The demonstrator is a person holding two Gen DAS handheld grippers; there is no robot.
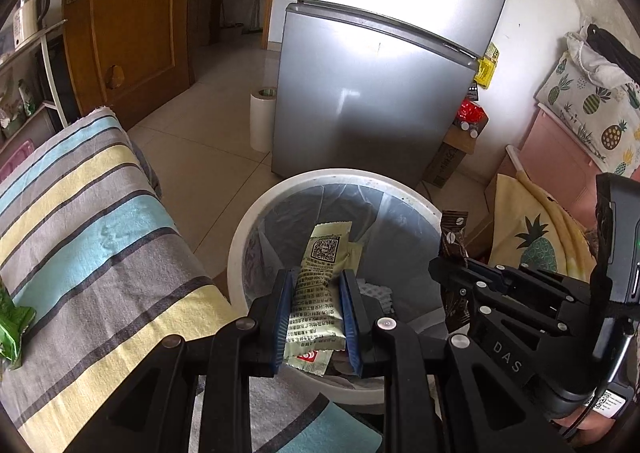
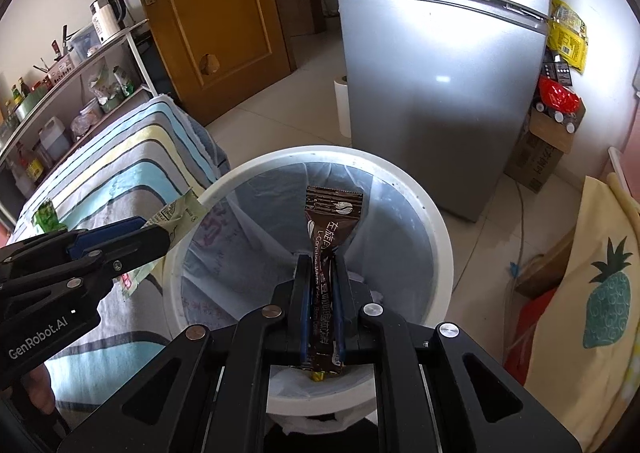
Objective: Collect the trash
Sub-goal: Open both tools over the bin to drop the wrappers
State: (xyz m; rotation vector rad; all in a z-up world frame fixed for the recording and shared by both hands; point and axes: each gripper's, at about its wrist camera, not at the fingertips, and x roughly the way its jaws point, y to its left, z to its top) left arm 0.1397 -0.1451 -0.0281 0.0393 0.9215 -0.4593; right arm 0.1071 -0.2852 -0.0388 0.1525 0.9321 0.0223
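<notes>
My left gripper [image 1: 316, 281] is shut on a pale green wrapper [image 1: 320, 285] with a QR code and holds it over the white trash bin [image 1: 240, 253], which has a clear liner. My right gripper [image 2: 322, 265] is shut on a brown coffee sachet [image 2: 326, 237] and holds it above the same bin [image 2: 436, 221]. In the right wrist view the left gripper [image 2: 160, 229] comes in from the left with the green wrapper [image 2: 180, 213] at the bin's rim. In the left wrist view the right gripper [image 1: 444, 269] holds the brown sachet [image 1: 454, 237] at the bin's right rim. A green packet [image 1: 12, 325] lies on the striped cloth.
A striped cloth-covered surface [image 1: 88, 221] lies left of the bin. A silver fridge [image 1: 380, 85] stands behind it, with a paper roll [image 1: 262, 117] beside it. A wooden door [image 1: 128, 13], a shelf [image 2: 72, 93] at left and pineapple-print fabric [image 2: 600, 285] at right.
</notes>
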